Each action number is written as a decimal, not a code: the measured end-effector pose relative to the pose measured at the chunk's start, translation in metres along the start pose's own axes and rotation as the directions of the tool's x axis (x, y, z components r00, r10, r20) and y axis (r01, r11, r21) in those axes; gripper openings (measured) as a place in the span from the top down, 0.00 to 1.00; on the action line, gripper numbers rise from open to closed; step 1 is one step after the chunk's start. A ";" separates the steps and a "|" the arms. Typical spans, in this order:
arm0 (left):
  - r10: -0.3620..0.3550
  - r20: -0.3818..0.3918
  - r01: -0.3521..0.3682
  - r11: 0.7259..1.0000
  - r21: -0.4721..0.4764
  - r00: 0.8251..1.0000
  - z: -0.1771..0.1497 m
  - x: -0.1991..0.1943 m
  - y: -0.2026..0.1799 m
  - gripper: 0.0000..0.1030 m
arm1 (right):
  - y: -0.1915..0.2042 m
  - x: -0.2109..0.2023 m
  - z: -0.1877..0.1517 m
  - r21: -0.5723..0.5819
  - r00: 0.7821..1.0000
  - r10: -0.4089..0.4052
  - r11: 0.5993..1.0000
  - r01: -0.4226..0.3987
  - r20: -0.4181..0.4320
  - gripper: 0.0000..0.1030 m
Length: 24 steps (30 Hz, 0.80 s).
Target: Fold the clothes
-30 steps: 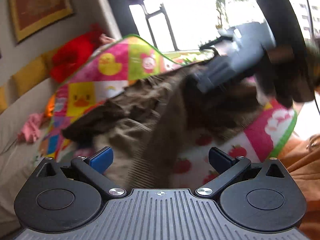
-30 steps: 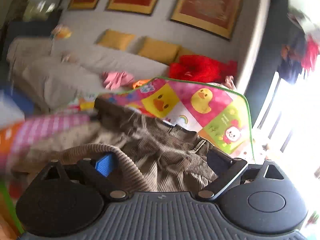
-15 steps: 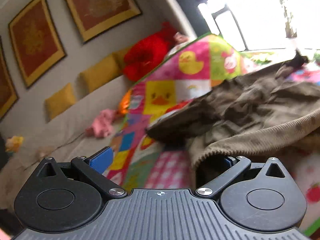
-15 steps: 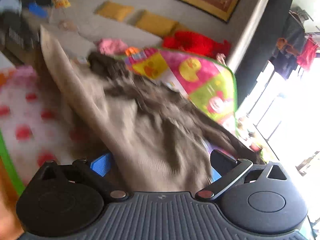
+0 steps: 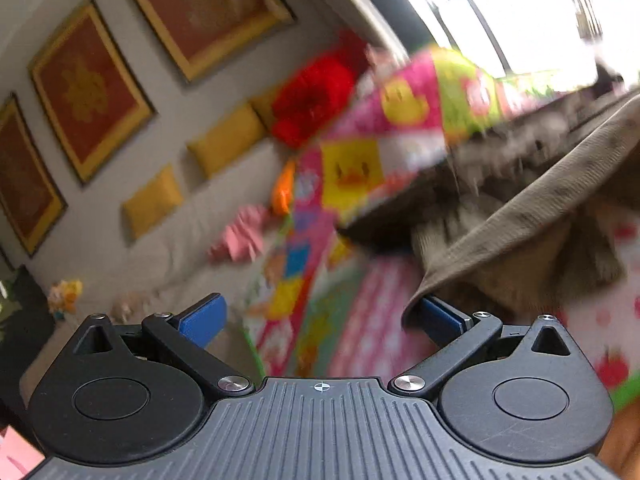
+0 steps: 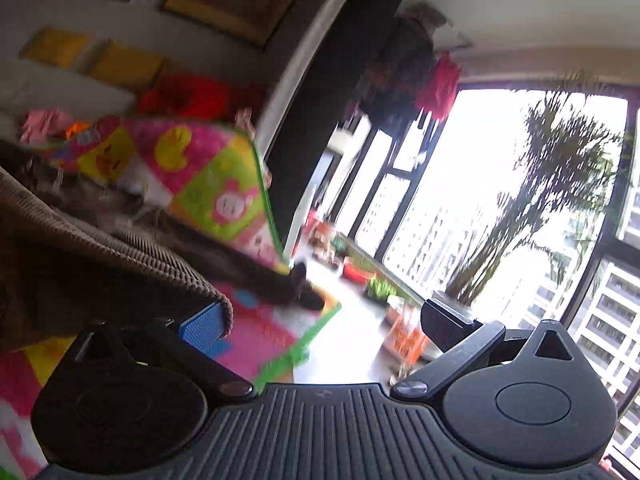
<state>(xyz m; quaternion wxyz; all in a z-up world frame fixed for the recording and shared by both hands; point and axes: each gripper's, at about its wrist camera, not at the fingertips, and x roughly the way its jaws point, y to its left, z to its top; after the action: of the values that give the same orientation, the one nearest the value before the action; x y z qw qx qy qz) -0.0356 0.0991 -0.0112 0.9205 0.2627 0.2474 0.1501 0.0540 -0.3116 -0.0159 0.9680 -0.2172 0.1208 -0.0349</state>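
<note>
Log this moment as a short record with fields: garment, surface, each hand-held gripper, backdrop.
garment: brown corduroy garment, rumpled, its ribbed edge draped over one finger of each hand-held gripper
surface: colourful play mat with duck and strawberry prints
left hand-held gripper: jaws wide, nothing pinched; cloth lies on the right-side blue pad
right hand-held gripper: jaws wide, just opened further; cloth hangs over the left-side blue pad
backdrop: framed pictures, yellow cushions, window

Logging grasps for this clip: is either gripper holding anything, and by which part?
Neither. Both the left gripper and the right gripper stand open. The brown garment's ribbed edge only drapes over one finger of each; nothing is pinched.
</note>
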 end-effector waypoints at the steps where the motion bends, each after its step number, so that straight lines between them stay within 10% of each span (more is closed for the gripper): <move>1: 0.009 -0.031 -0.008 1.000 0.016 0.999 -0.006 0.003 -0.002 0.00 | 0.002 0.003 -0.007 -0.008 1.000 0.006 1.000 -0.006 -0.030 0.01; 6: 0.048 -0.069 -0.051 0.998 -0.045 0.996 -0.013 -0.001 0.020 0.00 | 0.001 0.005 -0.026 -0.043 0.994 0.033 0.998 -0.038 -0.105 0.00; 17: -0.336 0.005 0.335 0.940 0.065 0.942 0.001 -0.019 -0.044 0.00 | -0.003 -0.021 -0.011 0.014 0.980 0.191 0.982 -0.190 -0.063 0.00; 21: -0.508 0.149 0.521 0.852 -0.056 0.848 0.047 -0.015 -0.047 0.00 | 0.000 -0.016 0.027 0.164 0.940 0.342 0.926 -0.340 0.019 0.00; 24: -0.632 0.199 0.660 0.738 -0.140 0.749 0.081 0.009 -0.056 0.00 | 0.000 0.015 0.064 0.400 0.855 0.514 0.771 -0.496 0.071 0.00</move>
<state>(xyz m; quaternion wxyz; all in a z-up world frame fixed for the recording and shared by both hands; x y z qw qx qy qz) 0.0231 0.0244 0.0141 0.9515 0.0756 0.2424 -0.1737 0.0844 -0.2867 0.0367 0.9623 0.0289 0.1851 0.1973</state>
